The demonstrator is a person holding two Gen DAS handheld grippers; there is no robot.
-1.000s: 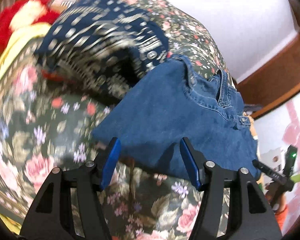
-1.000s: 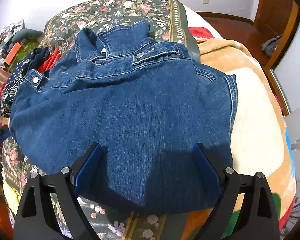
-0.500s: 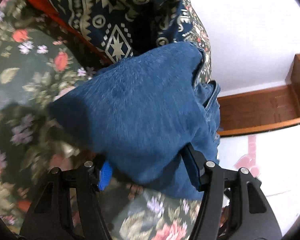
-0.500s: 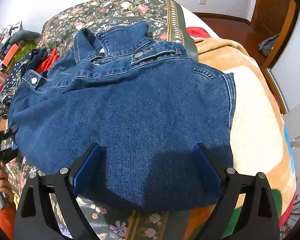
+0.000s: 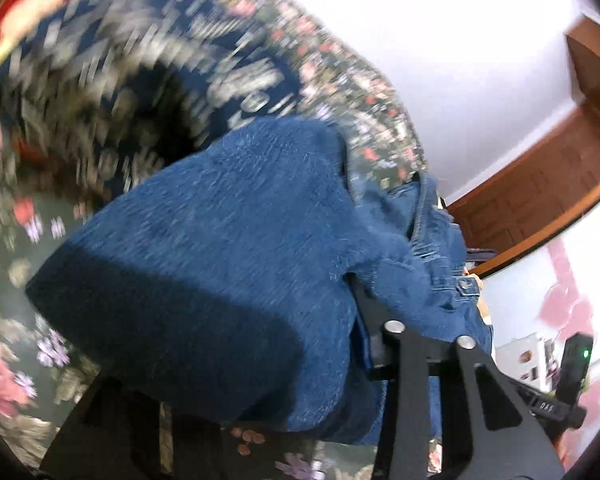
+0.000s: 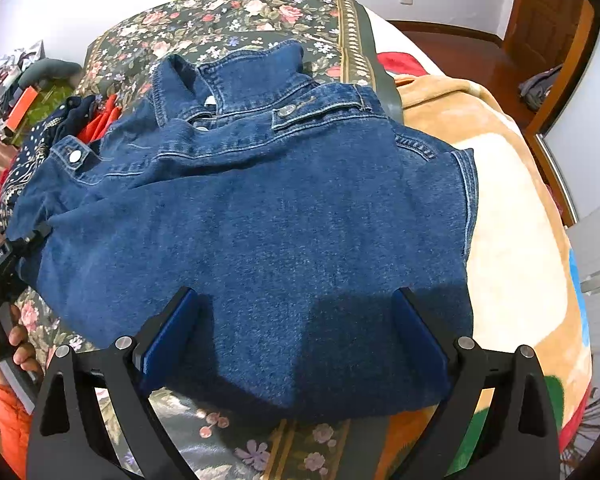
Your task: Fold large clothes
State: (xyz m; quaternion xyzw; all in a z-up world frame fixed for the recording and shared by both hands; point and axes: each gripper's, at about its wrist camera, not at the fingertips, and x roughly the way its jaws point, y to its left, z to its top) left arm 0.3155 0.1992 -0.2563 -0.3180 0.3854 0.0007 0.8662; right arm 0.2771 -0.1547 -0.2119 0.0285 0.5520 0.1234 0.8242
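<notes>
A blue denim jacket (image 6: 268, 216) lies folded on the bed, collar at the far side. My right gripper (image 6: 296, 340) is open just above its near hem, a finger on each side and nothing between them. In the left wrist view the jacket's left edge (image 5: 220, 260) bulges over my left gripper (image 5: 284, 360). The denim covers the left finger and only the right finger (image 5: 372, 344) shows. The left gripper also shows in the right wrist view (image 6: 16, 248), at the jacket's left edge with the denim gathered into it.
A floral bedspread (image 6: 236, 12) covers the bed. A navy patterned garment (image 5: 148, 80) and red cloth (image 6: 100, 124) lie left of the jacket. A tan blanket (image 6: 508, 216) lies to the right. A wooden door (image 5: 540, 184) and white wall stand beyond.
My left gripper has pushed in under the jacket's left edge and the denim now sits over its fingers. The left view swings and blurs. The right gripper has held still.
</notes>
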